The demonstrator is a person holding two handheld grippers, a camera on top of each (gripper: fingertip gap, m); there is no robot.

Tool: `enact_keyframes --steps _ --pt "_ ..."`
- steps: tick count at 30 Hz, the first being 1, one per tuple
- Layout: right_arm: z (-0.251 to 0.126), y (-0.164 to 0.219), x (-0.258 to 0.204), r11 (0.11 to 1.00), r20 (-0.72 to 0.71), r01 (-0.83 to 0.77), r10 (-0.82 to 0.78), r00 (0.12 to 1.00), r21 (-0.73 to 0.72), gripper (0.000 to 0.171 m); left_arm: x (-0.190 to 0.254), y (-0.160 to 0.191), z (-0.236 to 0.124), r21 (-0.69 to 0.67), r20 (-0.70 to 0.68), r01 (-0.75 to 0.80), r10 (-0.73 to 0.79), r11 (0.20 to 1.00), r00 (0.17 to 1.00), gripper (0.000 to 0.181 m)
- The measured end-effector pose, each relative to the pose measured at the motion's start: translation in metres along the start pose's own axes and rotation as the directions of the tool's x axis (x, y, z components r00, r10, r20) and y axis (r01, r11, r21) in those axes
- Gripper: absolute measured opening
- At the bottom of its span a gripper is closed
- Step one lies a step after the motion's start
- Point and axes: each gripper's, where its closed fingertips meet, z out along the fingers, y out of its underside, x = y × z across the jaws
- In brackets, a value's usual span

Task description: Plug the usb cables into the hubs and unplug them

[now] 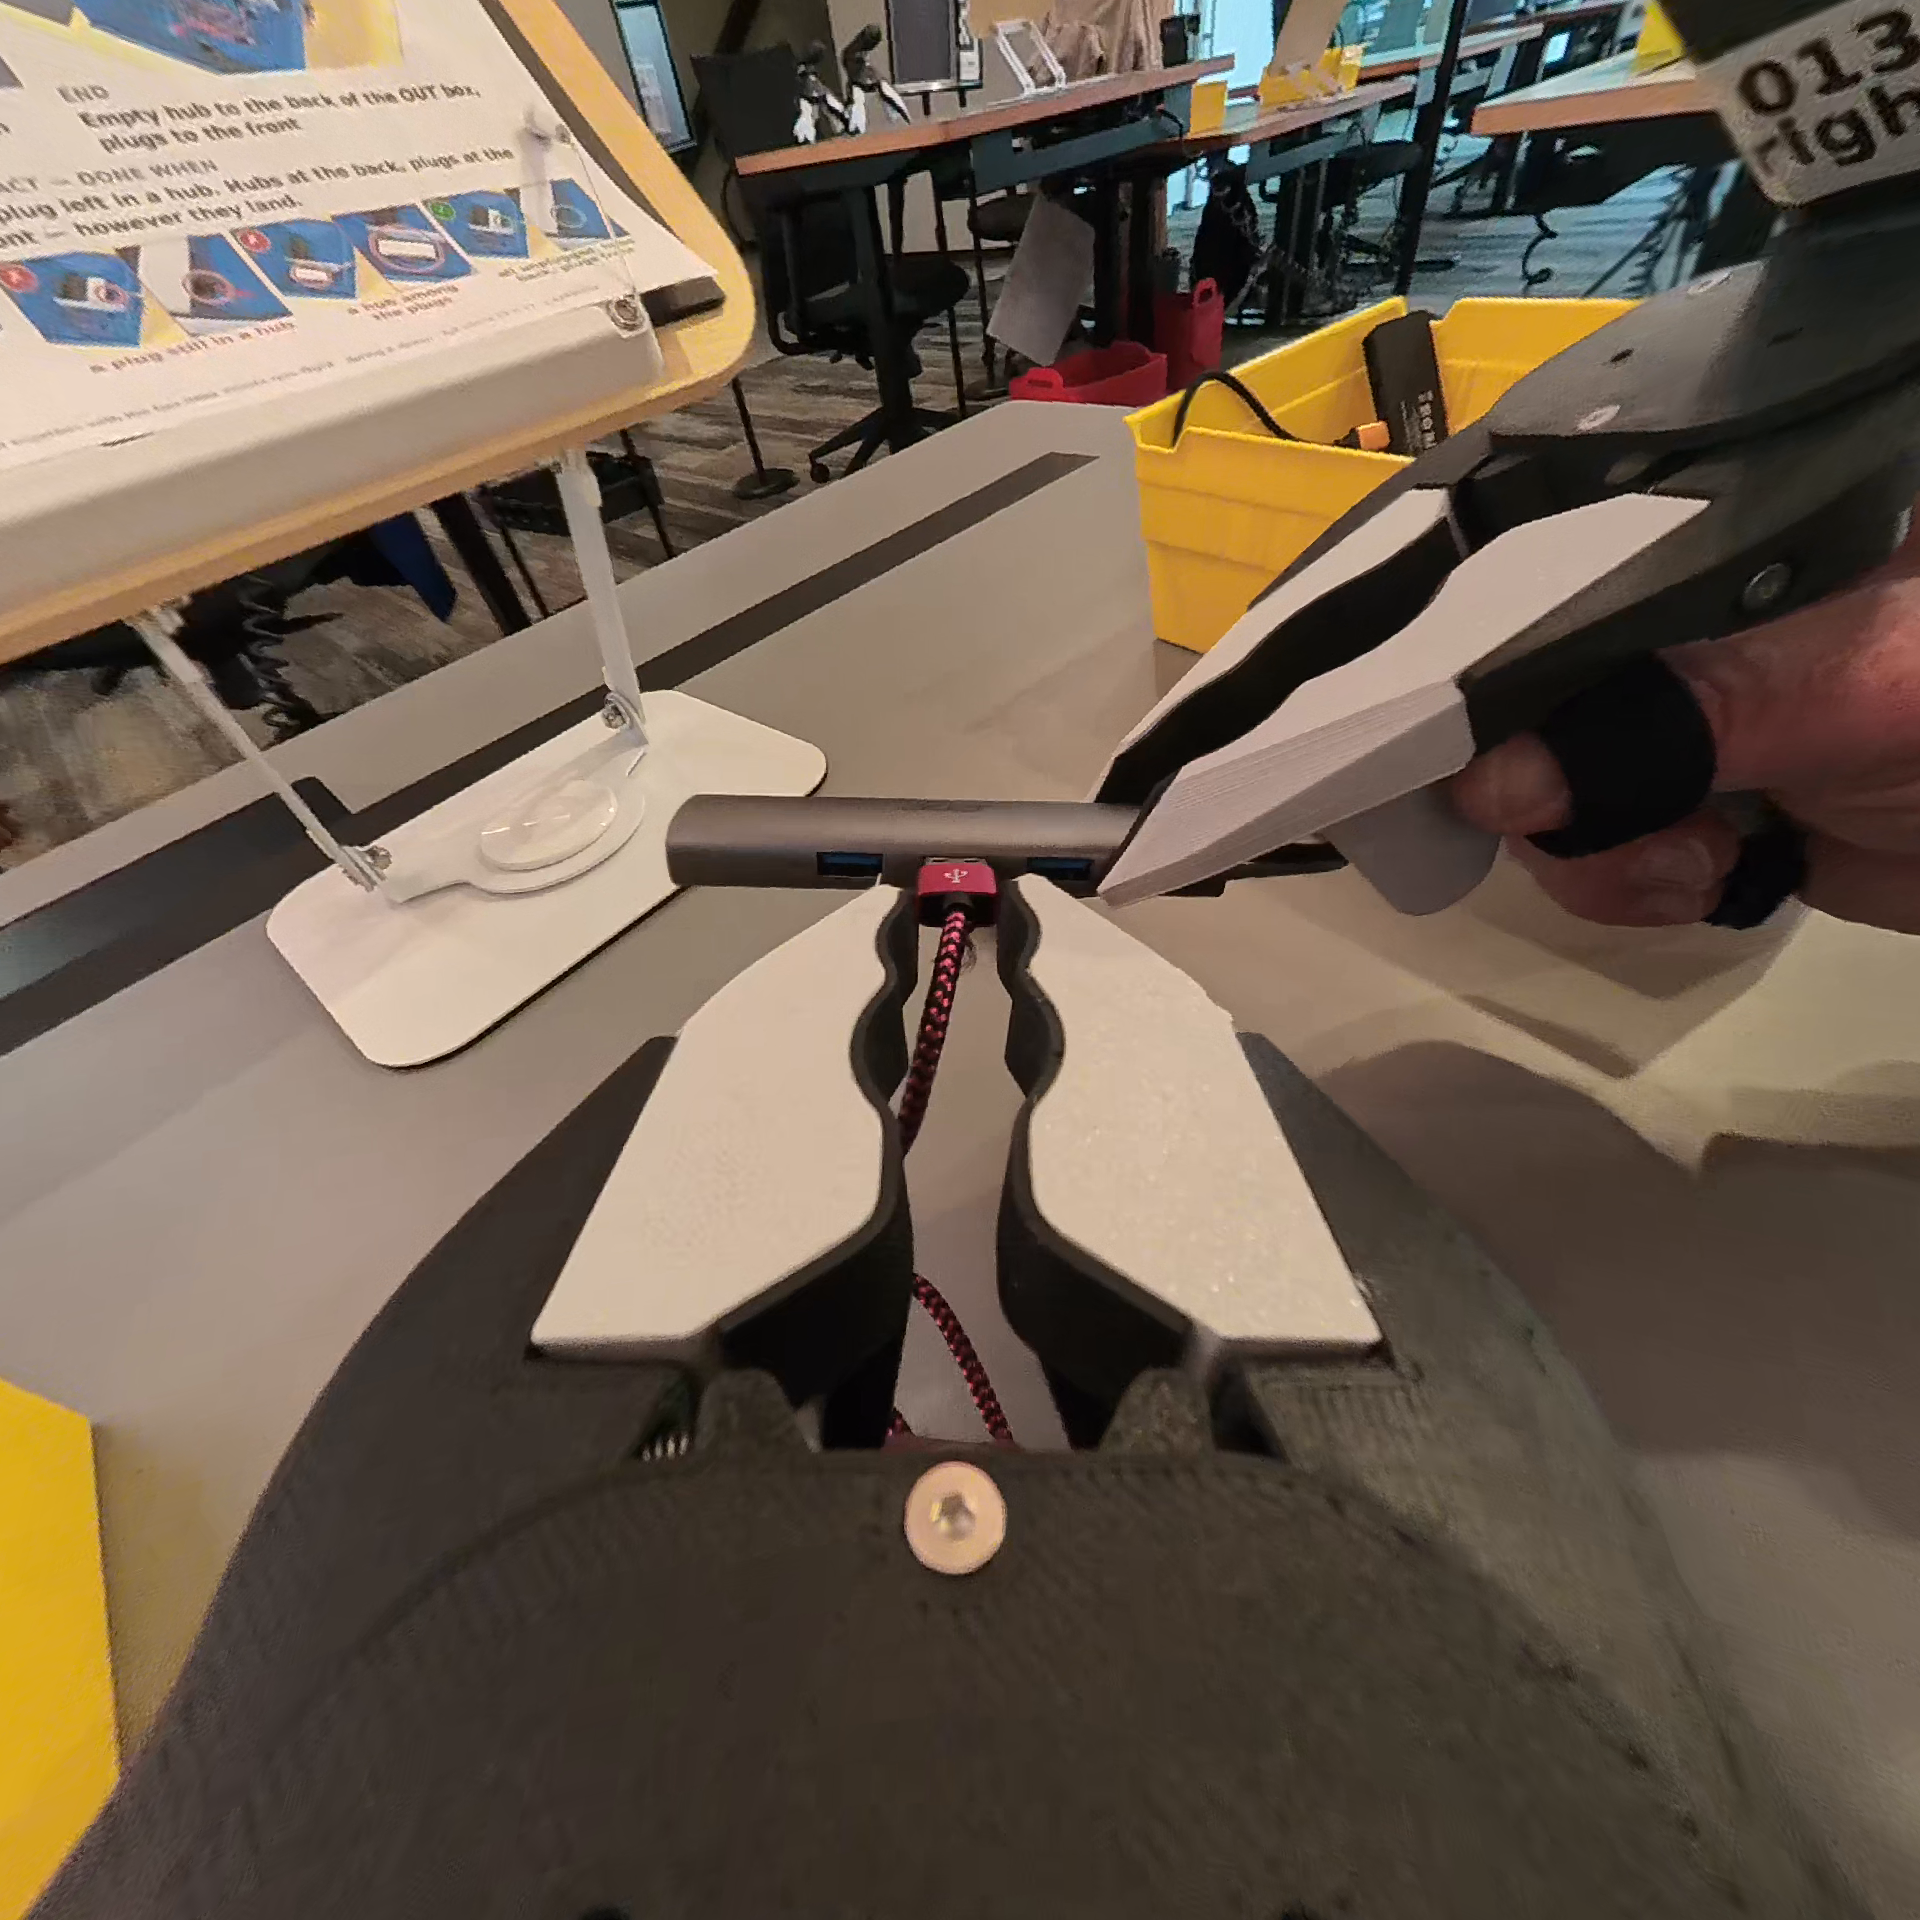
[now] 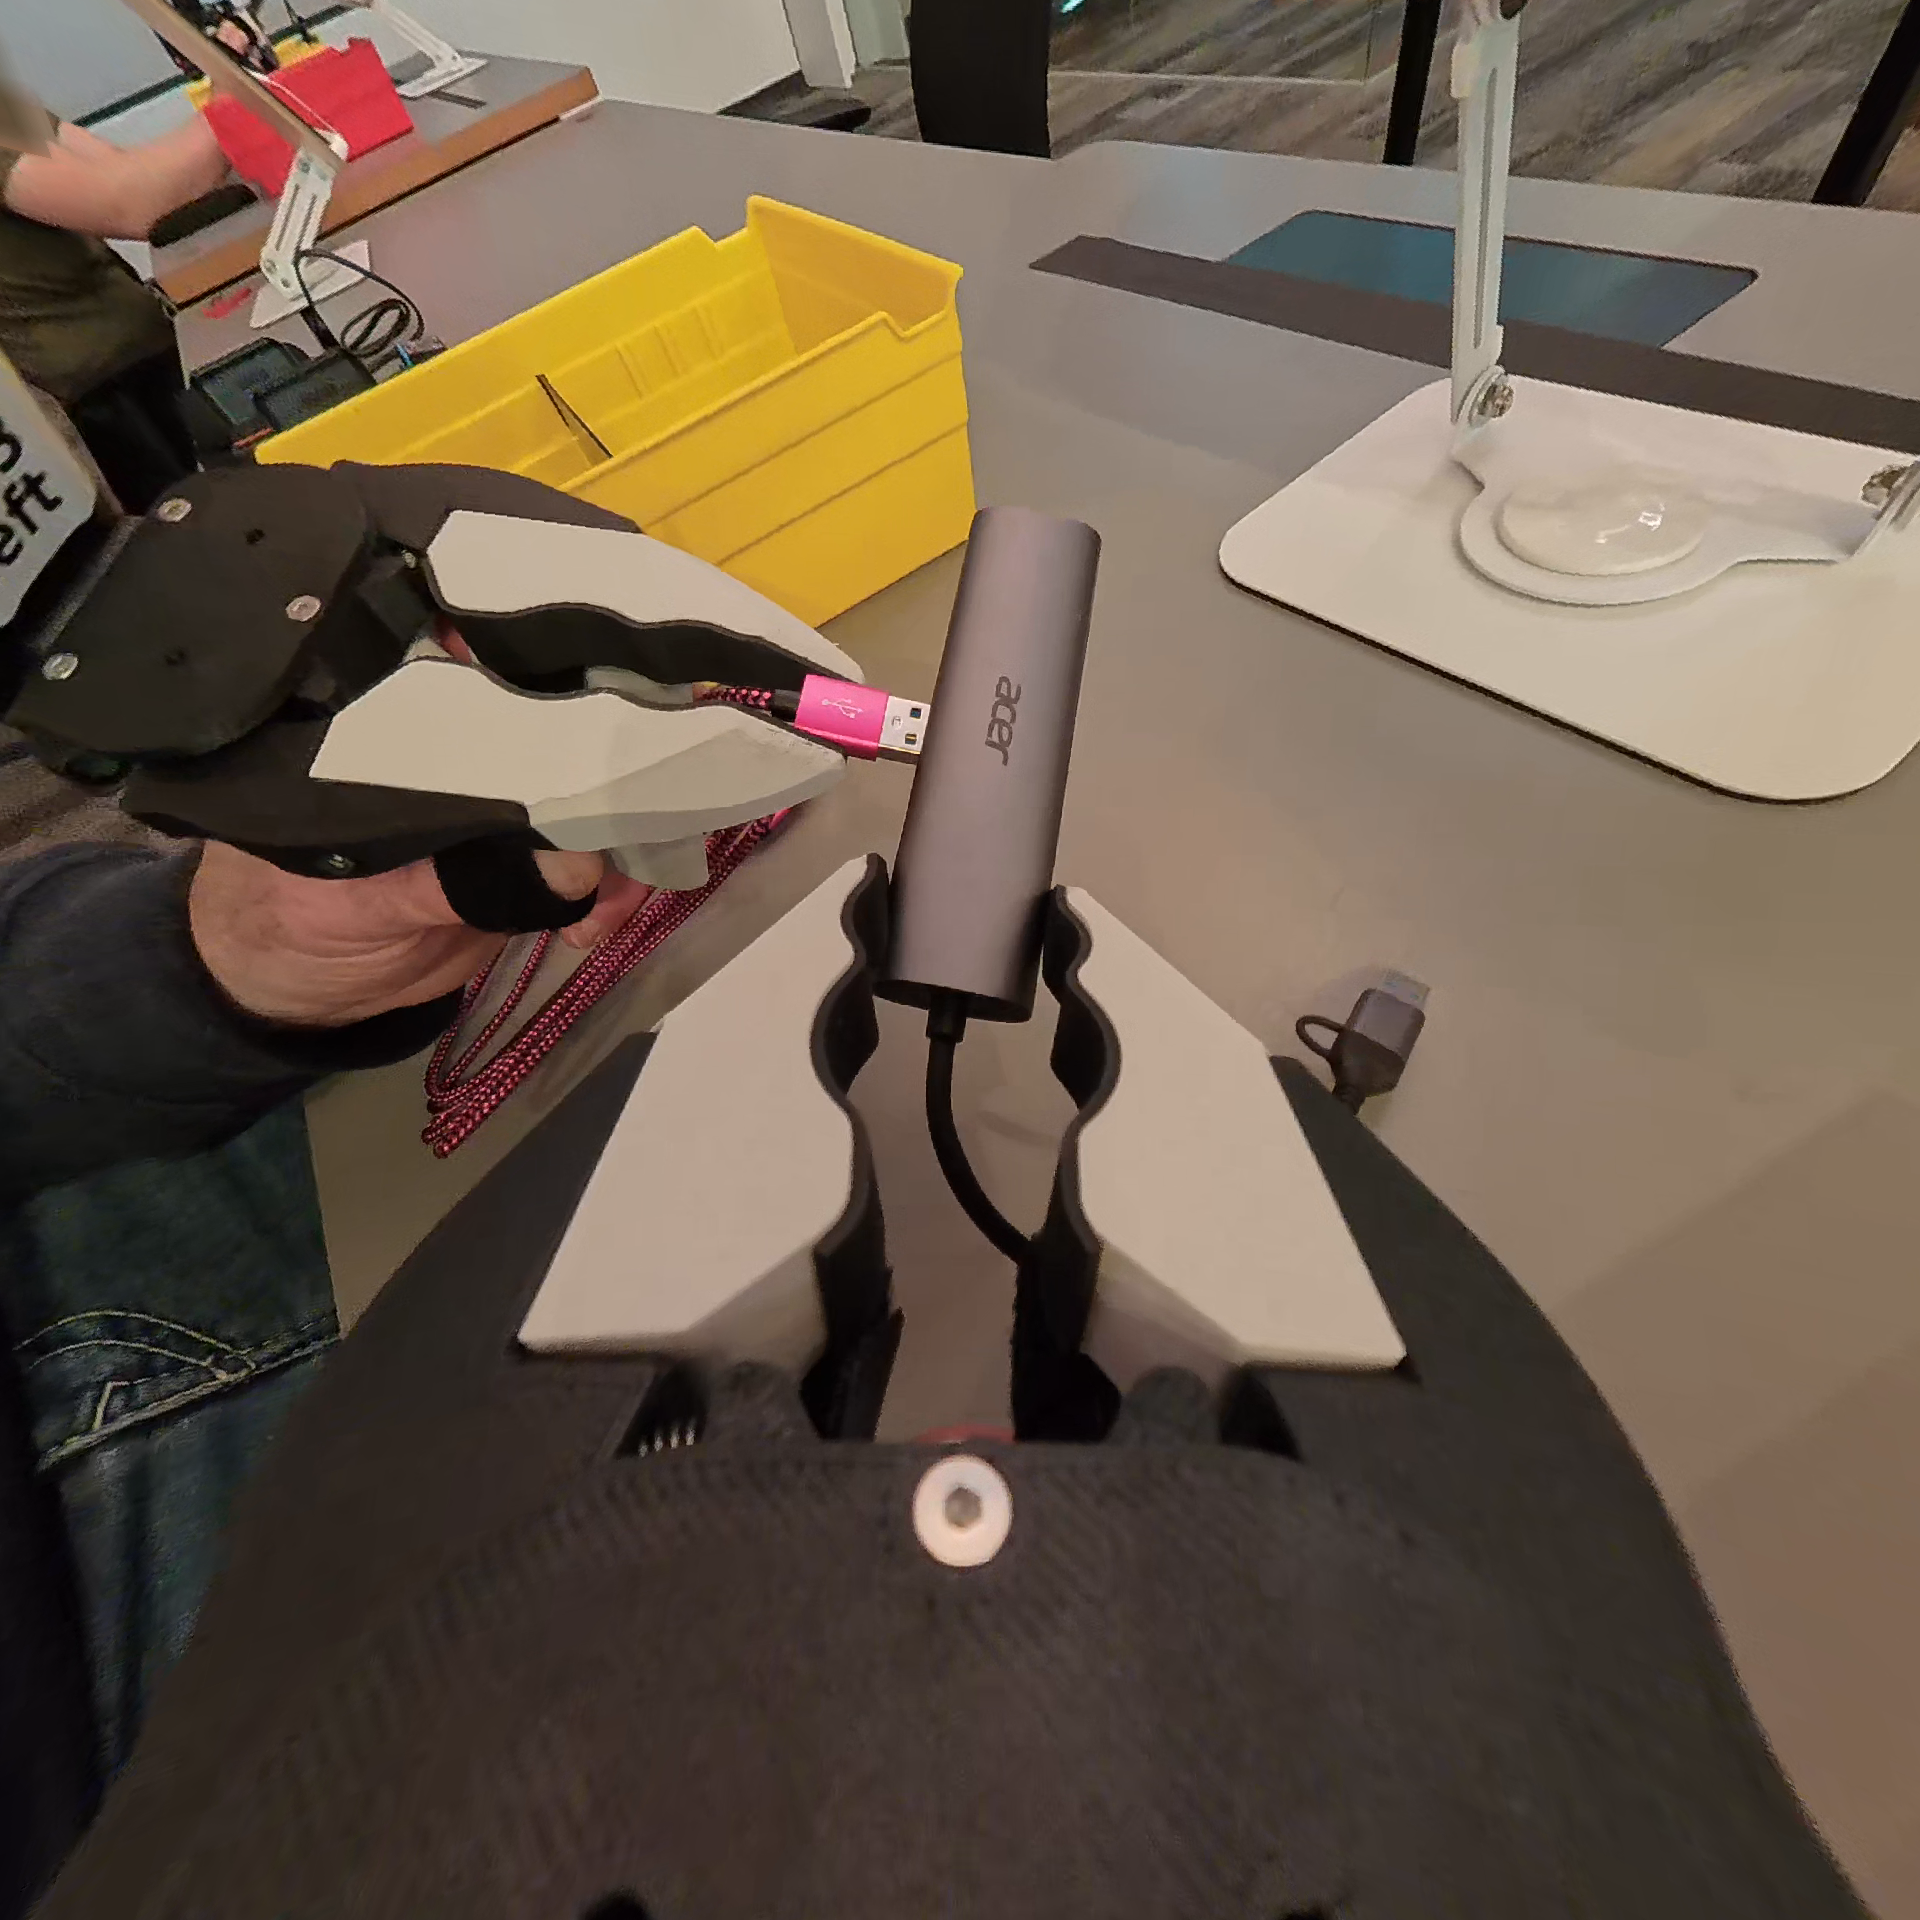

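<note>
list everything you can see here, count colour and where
usb hub: 1, grey, held off the table by its cable end in the right gripper
hub's own cable plug: 1, grey, lying on the table to the right
usb cable: 1, pink and black braided, with a pink plug at the hub's side, metal tip still showing
bins: 2 seen, yellow, one per side of the table; a third yellow edge I cannot identify
stand: 1, white, carries a printed sheet
table: 1, grey
left gripper: shut on the pink plug
right gripper: shut on the hub
</note>
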Motion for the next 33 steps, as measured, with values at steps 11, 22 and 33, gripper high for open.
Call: enact_keyframes --steps 11,22,33 --pt "-0.005 -0.009 -0.006 0.999 0.037 0.029 -0.03 0.999 0.021 0.027 -0.001 -0.01 -0.006 0.068 -0.091 0.027 -0.021 0.997 0.996 0.014" --pt "-0.007 -0.014 -0.011 0.997 0.016 0.071 -0.072 0.997 0.026 0.027 0.0 -0.014 -0.004 0.067 -0.067 0.016 -0.011 0.998 0.998 0.014" --pt "-0.021 -0.03 0.004 0.994 -0.093 0.101 -0.096 0.991 0.052 0.028 -0.004 -0.022 -0.02 0.0 -0.07 0.022 -0.022 1.0 0.997 0.031"
